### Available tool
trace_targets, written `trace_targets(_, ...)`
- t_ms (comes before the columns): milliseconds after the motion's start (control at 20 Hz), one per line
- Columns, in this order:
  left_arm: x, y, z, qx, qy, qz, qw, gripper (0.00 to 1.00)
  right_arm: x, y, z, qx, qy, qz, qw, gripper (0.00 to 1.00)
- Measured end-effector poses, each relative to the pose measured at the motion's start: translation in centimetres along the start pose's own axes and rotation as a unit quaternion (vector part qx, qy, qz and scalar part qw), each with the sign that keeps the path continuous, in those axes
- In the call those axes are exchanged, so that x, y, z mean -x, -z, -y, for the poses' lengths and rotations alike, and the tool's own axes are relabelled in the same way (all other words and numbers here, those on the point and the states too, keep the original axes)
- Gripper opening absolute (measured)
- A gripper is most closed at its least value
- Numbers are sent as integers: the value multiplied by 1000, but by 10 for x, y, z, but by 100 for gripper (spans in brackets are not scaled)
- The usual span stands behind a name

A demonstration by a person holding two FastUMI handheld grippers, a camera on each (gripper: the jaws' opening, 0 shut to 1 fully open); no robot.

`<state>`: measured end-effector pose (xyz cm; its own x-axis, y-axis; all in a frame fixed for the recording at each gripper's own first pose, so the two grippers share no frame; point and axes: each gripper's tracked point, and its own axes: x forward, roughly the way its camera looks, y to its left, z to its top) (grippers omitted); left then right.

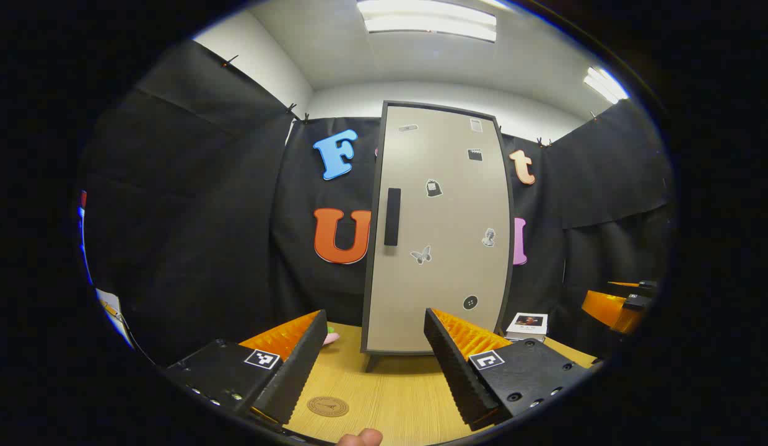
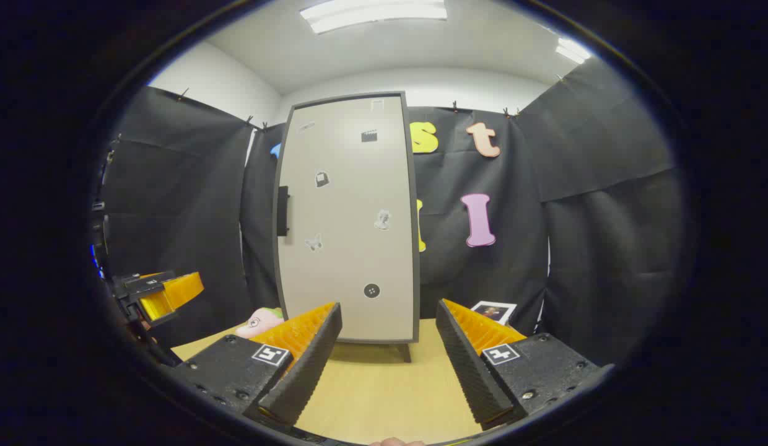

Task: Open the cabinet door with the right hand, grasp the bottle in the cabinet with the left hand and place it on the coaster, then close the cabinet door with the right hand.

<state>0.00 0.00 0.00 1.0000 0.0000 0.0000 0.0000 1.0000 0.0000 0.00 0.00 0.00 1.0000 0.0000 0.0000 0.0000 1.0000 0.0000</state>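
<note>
On the wooden surface (image 1: 396,396) stands the cabinet (image 1: 436,235), its door shut and its dark handle (image 1: 392,217) on the left edge. The round coaster (image 1: 327,406) lies in front of it, near the left gripper (image 1: 375,365), whose jaws are spread with nothing between them. The right gripper (image 2: 389,359) is likewise released, short of the cabinet. A pink item (image 2: 257,321), perhaps a soft toy, sits beside the cabinet.

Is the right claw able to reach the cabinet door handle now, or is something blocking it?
Probably yes. The right claw is open and faces the shut cabinet door. The handle sits on the door's left edge, and only bare table lies between.
</note>
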Motion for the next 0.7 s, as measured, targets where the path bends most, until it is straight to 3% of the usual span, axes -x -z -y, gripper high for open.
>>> trace_targets(700,8,-2,-6,-18,-9,2,1000,95,-5,-7,-16,8,-30,2,1000,98)
